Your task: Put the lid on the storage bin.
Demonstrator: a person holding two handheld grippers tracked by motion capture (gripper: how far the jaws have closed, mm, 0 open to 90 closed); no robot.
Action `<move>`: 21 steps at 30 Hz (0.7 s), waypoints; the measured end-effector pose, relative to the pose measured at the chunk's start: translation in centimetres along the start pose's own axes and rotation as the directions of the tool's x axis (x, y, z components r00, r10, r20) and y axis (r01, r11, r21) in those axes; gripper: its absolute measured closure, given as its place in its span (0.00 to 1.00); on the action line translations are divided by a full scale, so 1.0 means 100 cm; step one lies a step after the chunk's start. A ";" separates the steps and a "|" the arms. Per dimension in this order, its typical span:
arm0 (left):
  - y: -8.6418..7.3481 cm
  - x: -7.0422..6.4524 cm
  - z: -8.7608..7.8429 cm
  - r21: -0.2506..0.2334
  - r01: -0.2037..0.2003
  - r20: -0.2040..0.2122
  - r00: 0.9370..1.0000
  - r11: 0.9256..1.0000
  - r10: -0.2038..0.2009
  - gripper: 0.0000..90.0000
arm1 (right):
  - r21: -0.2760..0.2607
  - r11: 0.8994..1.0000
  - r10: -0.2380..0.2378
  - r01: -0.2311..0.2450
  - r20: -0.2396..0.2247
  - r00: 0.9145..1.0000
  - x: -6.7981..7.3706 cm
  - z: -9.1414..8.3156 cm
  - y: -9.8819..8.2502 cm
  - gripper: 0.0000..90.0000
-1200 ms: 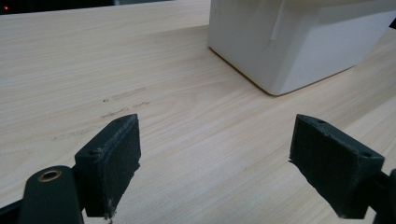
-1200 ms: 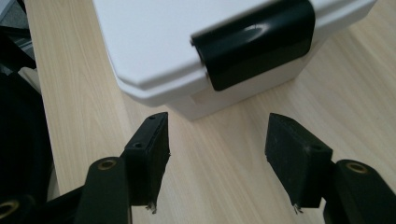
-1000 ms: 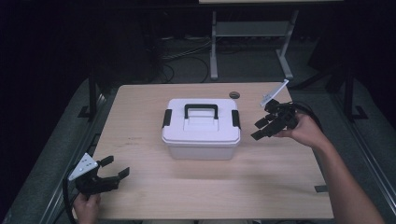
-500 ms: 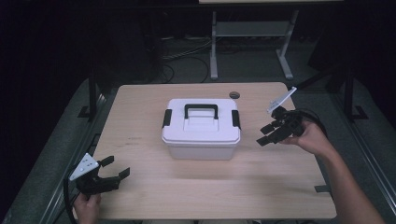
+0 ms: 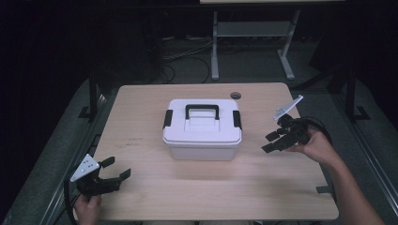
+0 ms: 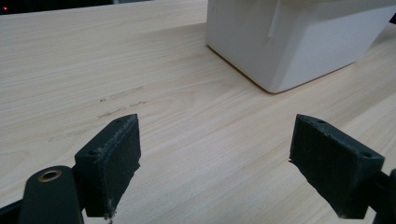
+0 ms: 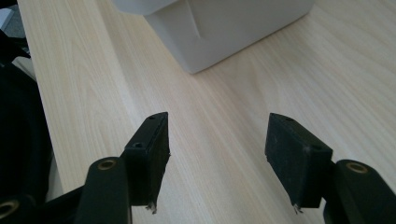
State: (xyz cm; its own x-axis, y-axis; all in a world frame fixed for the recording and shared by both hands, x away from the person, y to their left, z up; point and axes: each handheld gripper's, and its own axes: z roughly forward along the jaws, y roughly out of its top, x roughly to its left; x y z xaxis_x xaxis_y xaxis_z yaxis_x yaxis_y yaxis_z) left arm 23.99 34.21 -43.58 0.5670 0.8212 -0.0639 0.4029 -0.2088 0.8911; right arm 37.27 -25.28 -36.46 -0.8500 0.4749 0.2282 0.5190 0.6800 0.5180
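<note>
Wooden table [image 5: 141, 122], closed white lidded box [image 5: 202, 129], contents hidden

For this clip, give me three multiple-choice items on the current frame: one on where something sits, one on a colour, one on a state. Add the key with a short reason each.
1. Where does the white box stand on the table?
A. near the middle
B. at the front left corner
C. hanging off the right edge

2. What colour is the box's handle?
A. white
B. black
C. red

3. How are the left claw and right claw?
A. both shut on the box
B. left open, right shut
C. both open and empty

Key: 1 A, the high view shows bare tabletop on all sides of it. 2 B, dark handle and side latches against the white lid. 3 C, each gripper view shows its jaws apart with bare wood between.
</note>
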 end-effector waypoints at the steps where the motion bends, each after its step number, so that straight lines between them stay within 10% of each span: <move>1: 0.000 0.000 0.000 0.000 0.000 -0.001 1.000 1.000 0.000 0.17 | 0.000 1.000 0.001 -0.001 0.000 1.000 0.000 0.000 -0.002 0.44; 21: 0.000 -0.001 0.000 0.008 -0.007 -0.003 1.000 1.000 0.008 0.17 | -0.016 0.999 0.051 -0.051 -0.008 0.999 0.001 0.003 -0.033 0.44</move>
State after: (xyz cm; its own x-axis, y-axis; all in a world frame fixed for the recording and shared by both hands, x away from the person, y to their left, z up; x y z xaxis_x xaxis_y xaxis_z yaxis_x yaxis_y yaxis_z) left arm 23.96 34.17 -43.60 0.5680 0.8211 -0.0560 0.4047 -0.2195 0.8877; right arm 35.51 -27.36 -38.41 -0.8233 0.5042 0.2607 0.5599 0.6462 0.5186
